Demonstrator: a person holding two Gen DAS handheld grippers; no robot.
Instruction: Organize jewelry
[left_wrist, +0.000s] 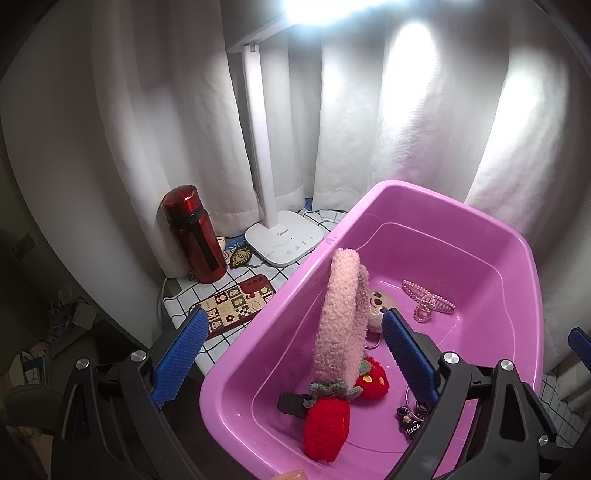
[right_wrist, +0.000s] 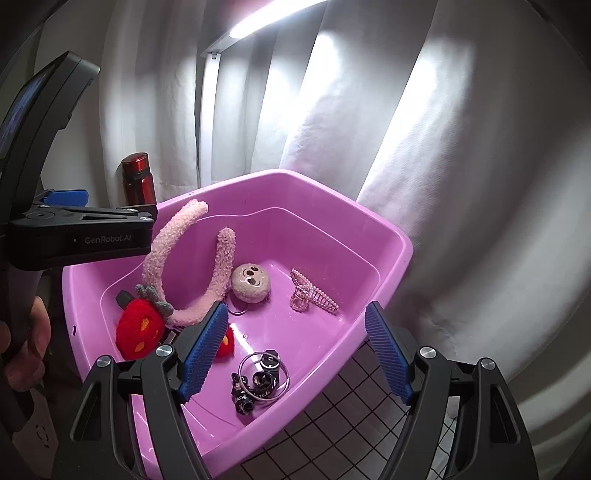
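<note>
The tub is purple and the fuzzy headband pale pink with red strawberries. The bottle is metallic red. The counter cloth is white with a black grid.

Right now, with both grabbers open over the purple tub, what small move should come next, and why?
Probably pull both back. The headband, pearl hair clip, plush face charm and keyring already lie in the tub; the left gripper and right gripper are open and hold nothing.
</note>
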